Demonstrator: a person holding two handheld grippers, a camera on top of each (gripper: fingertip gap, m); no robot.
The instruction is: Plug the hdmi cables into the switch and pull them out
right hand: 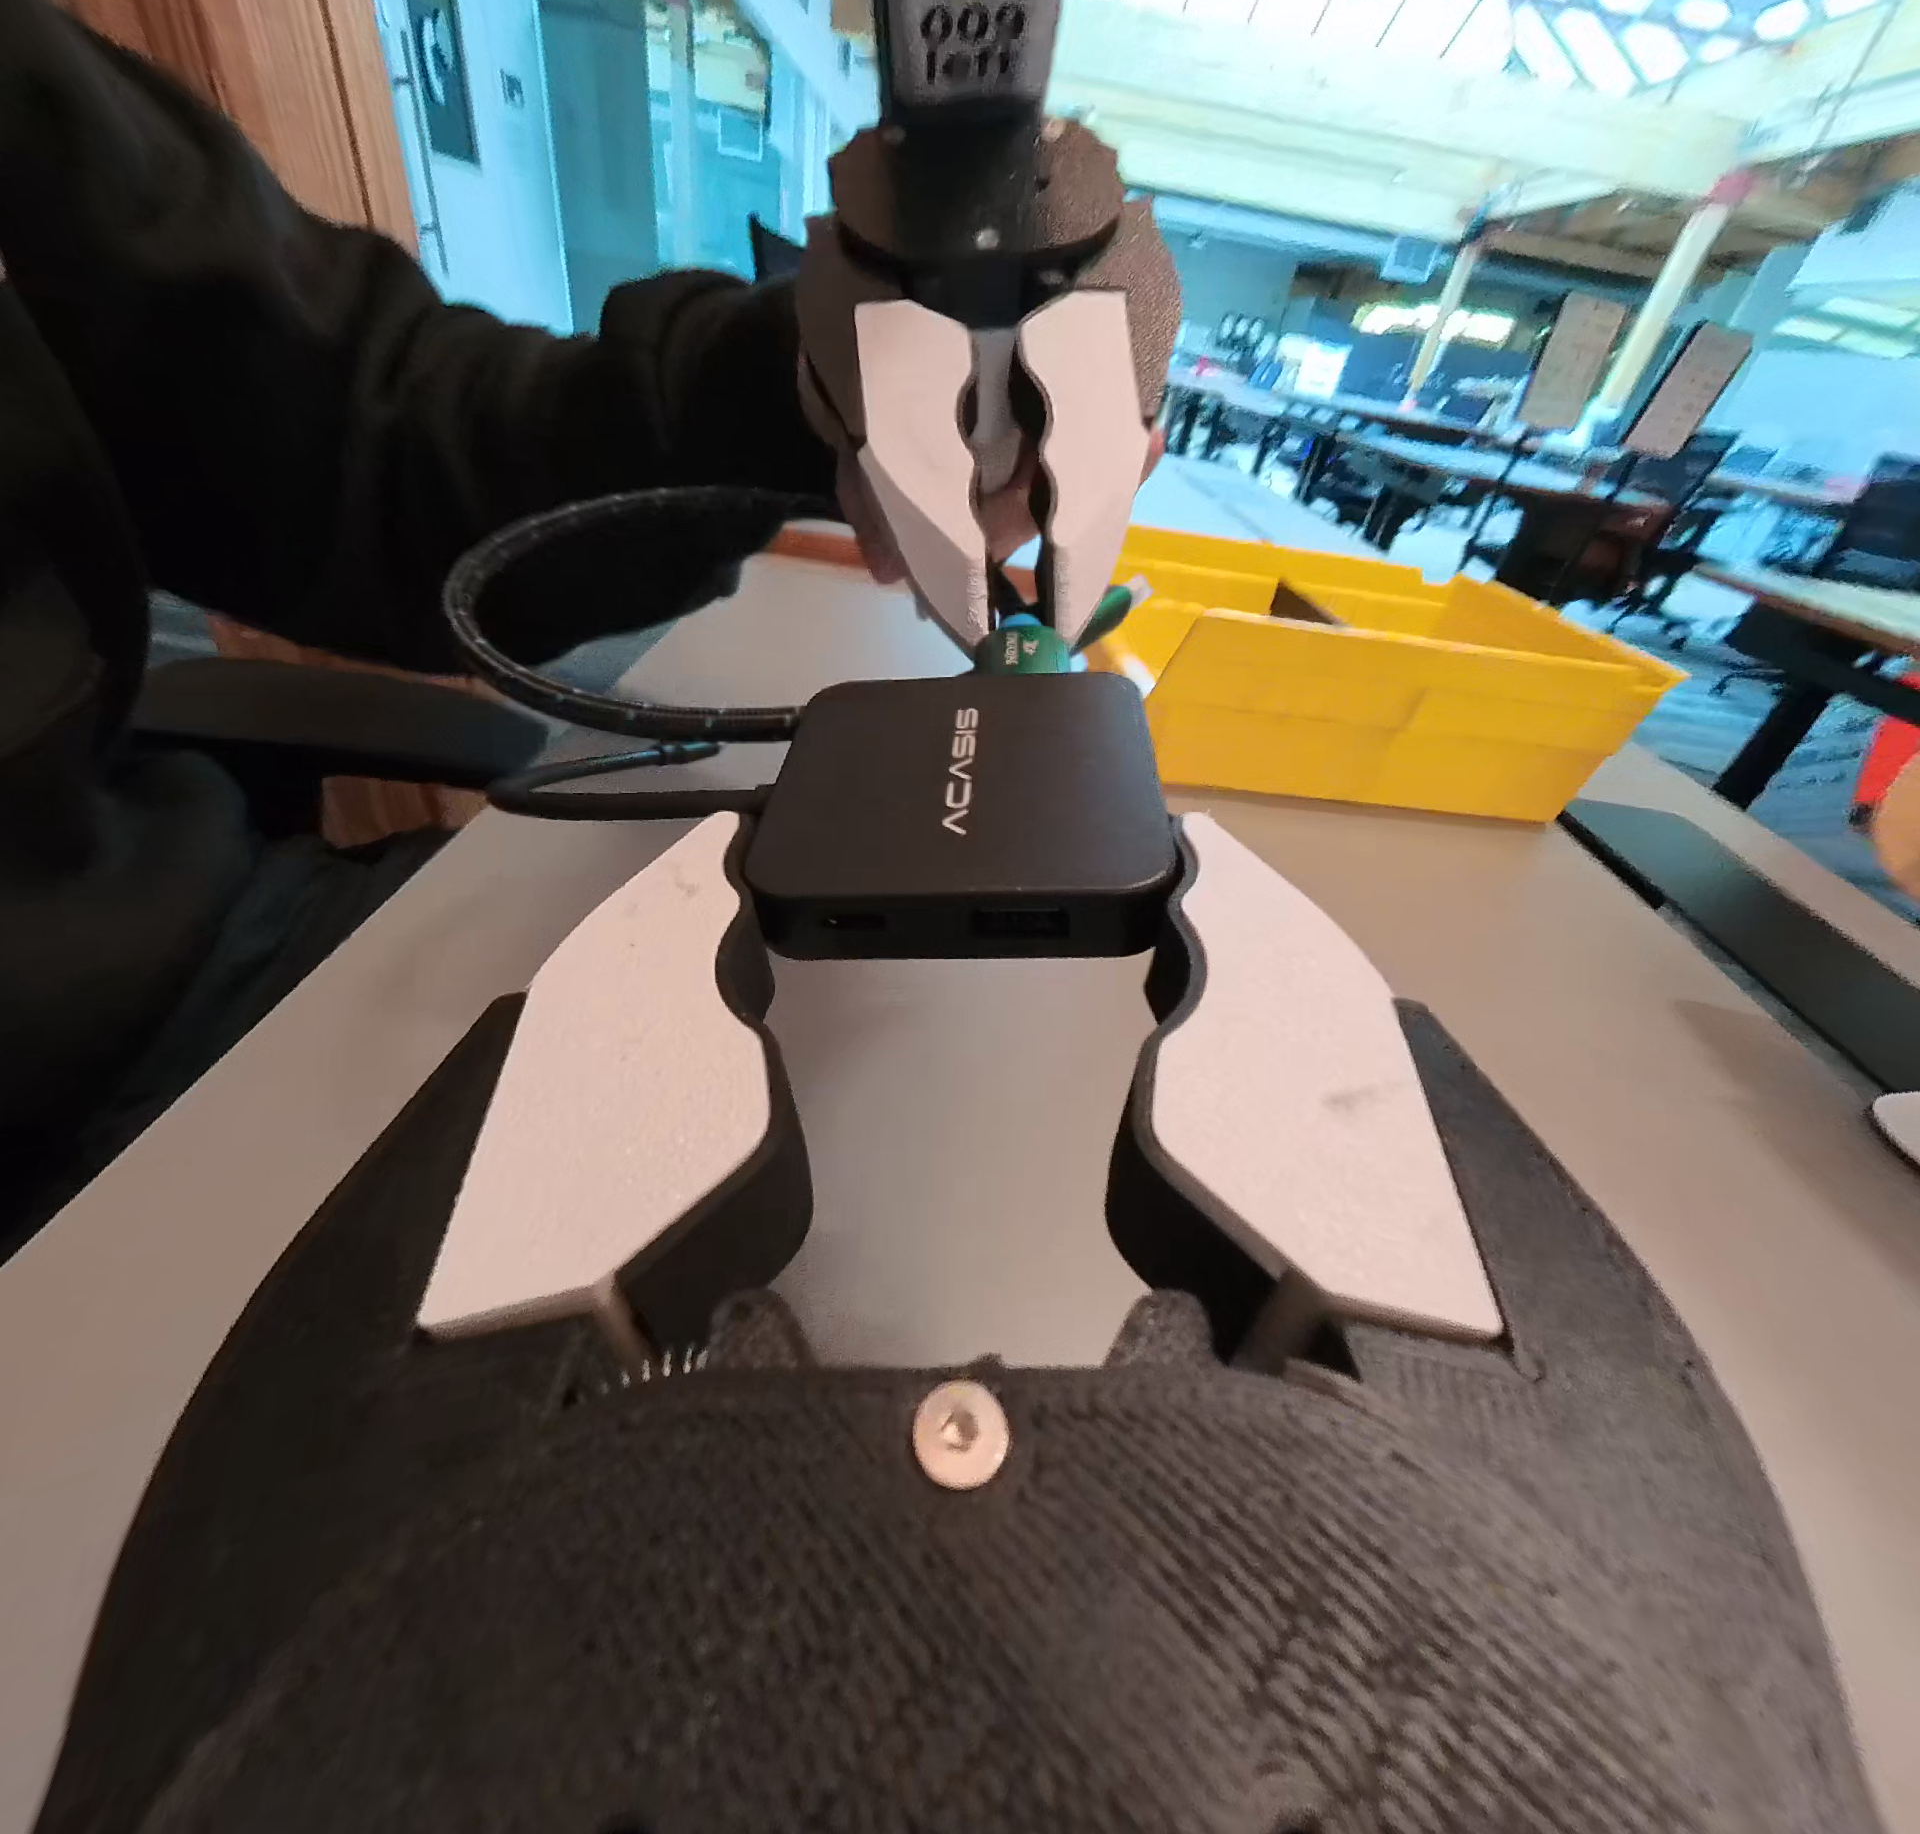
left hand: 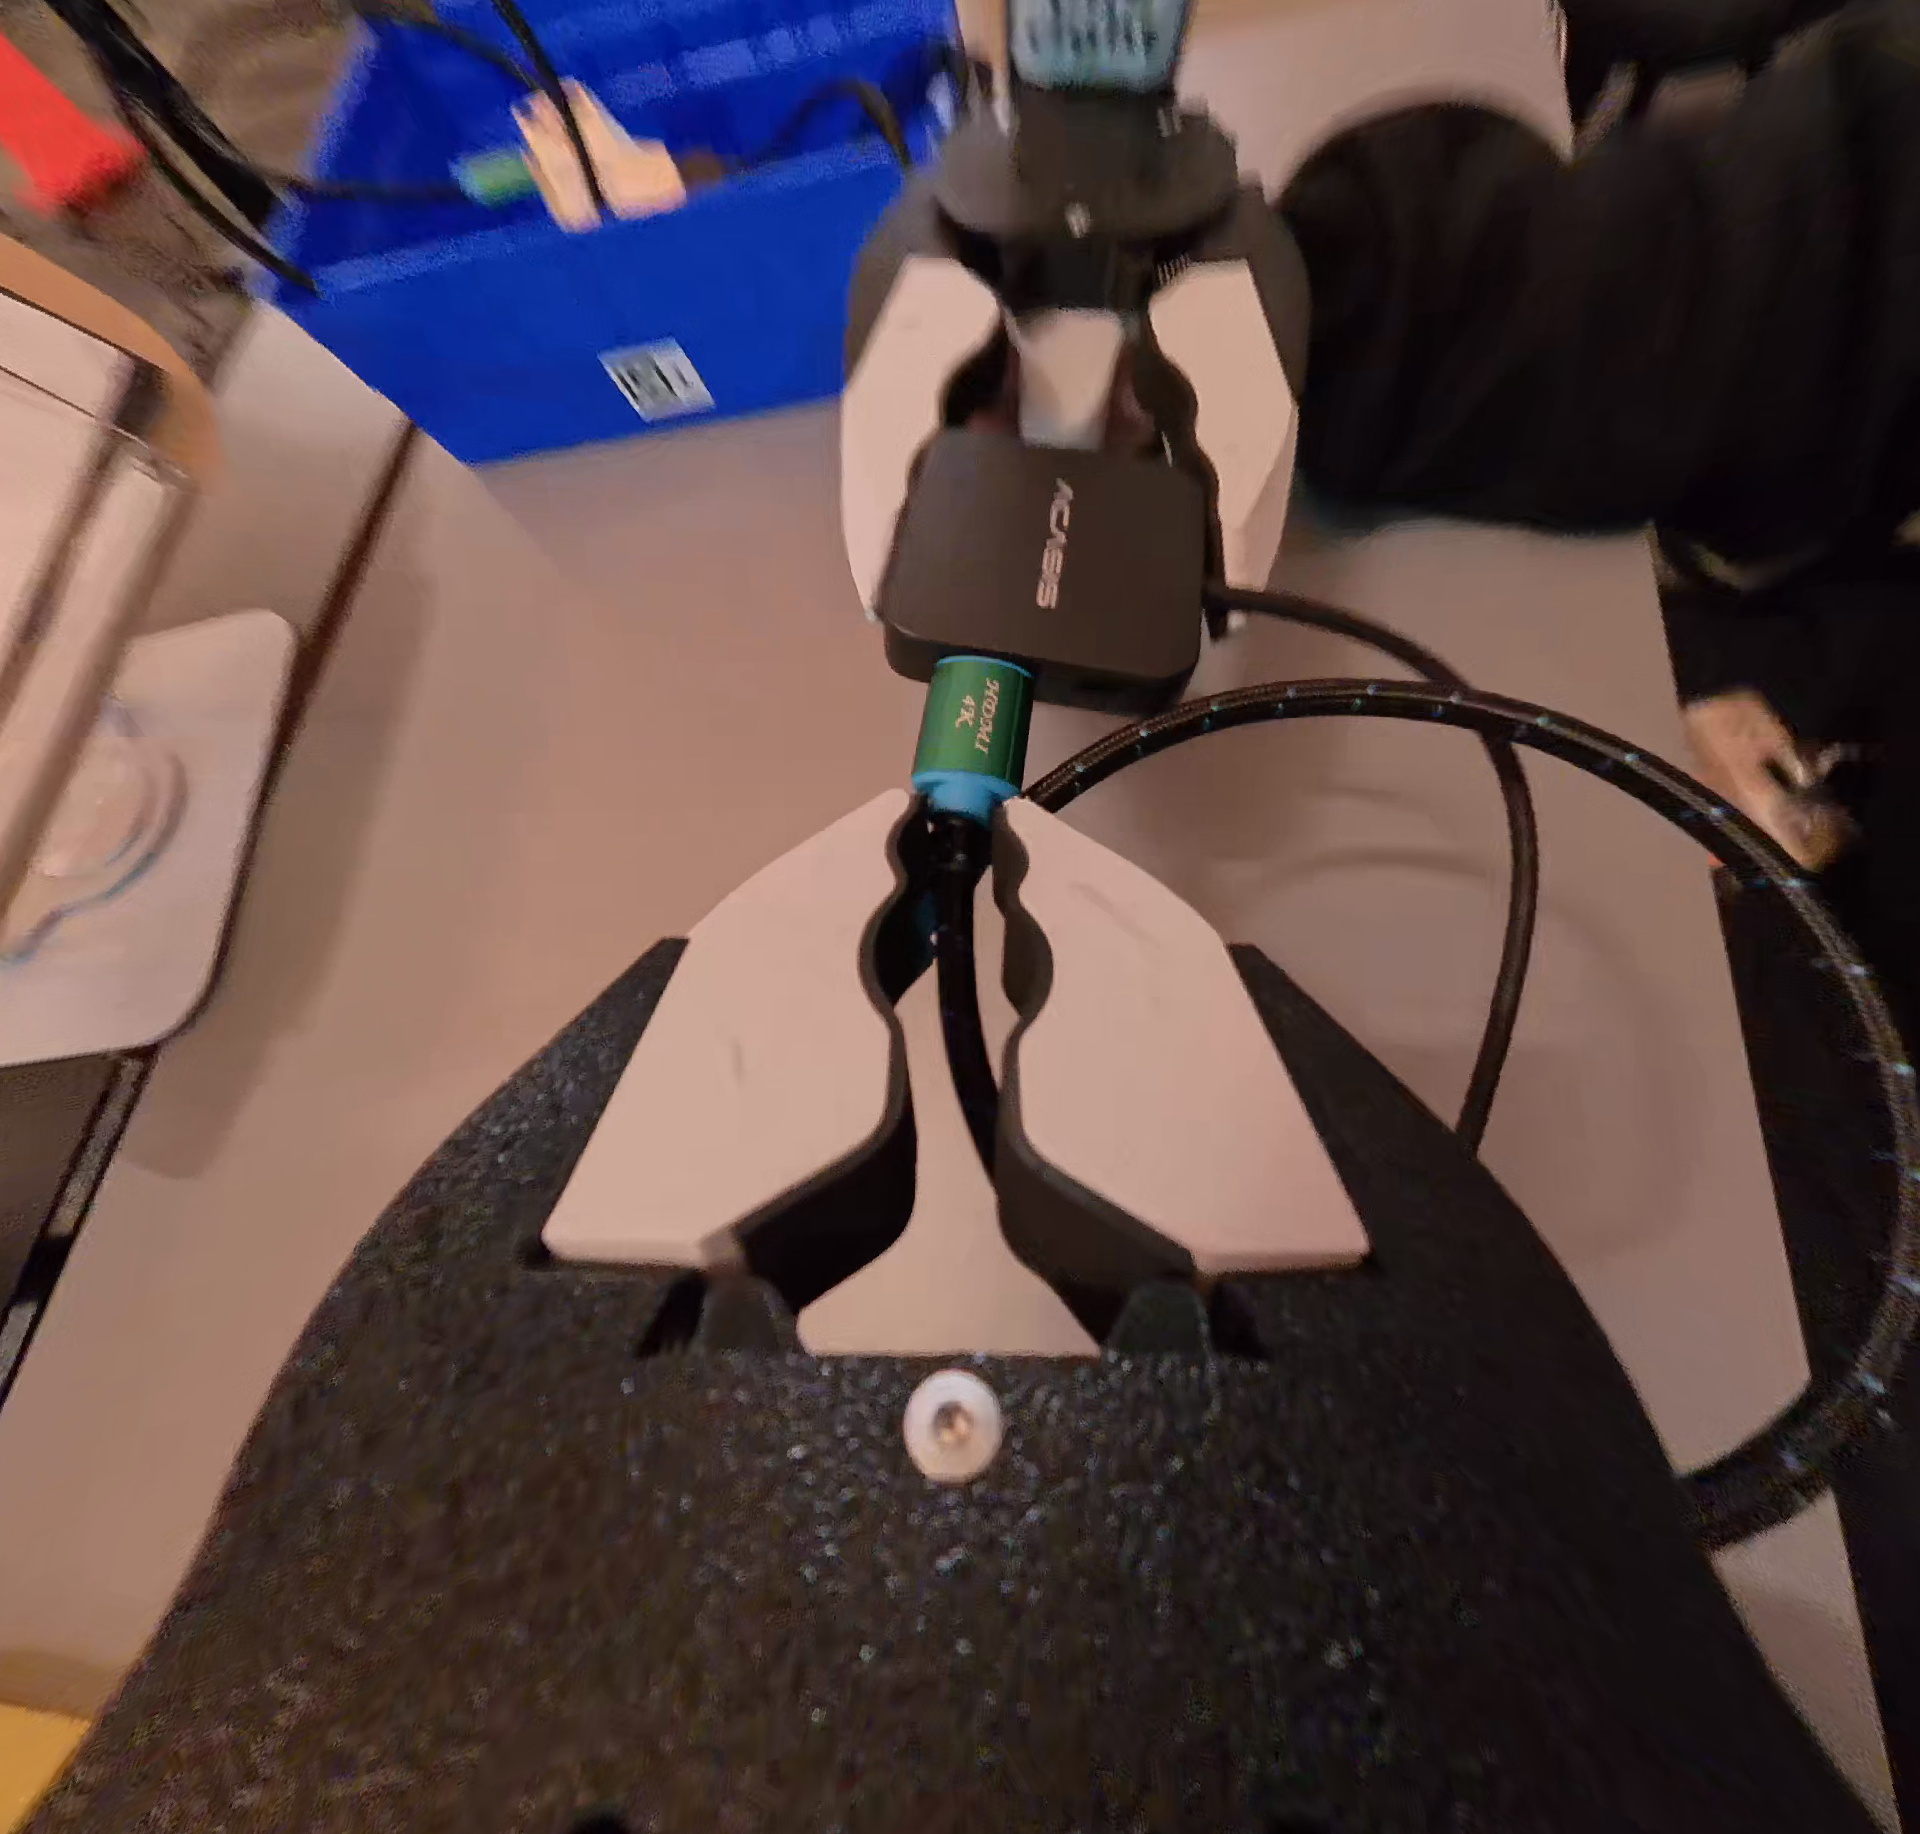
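Left wrist view
- Left gripper [left hand: 956,808]: jaws nearly closed, pinching the black cable just behind the blue collar of the green HDMI plug [left hand: 971,730], which sits at 12 o'clock from the tips.
- HDMI plug: its front end is seated in the near edge of the black switch [left hand: 1044,563].
- Switch: at 12 o'clock, held above the counter [left hand: 623,849] from the far side by the right gripper [left hand: 1070,496], whose white fingers flank it.
- Braided cable [left hand: 1558,735]: loops out to 3 o'clock and back under the gripper body.
- Blue bin [left hand: 582,309]: at 11 o'clock, far across the counter.

Right wrist view
- Right gripper [right hand: 961,880]: jaws partly open, clamped on the two sides of the switch [right hand: 961,797], which is at 12 o'clock.
- Switch: near edge shows two free ports; a thin black lead leaves its side toward 9 o'clock.
- Left gripper [right hand: 1023,610]: beyond the switch at 12 o'clock, tips down on the green plug [right hand: 1013,650] at the switch's far edge.
- Yellow bin [right hand: 1382,693]: at 2 o'clock on the counter [right hand: 1558,953].
- Sleeve [right hand: 312,382]: dark, at 10 o'clock.
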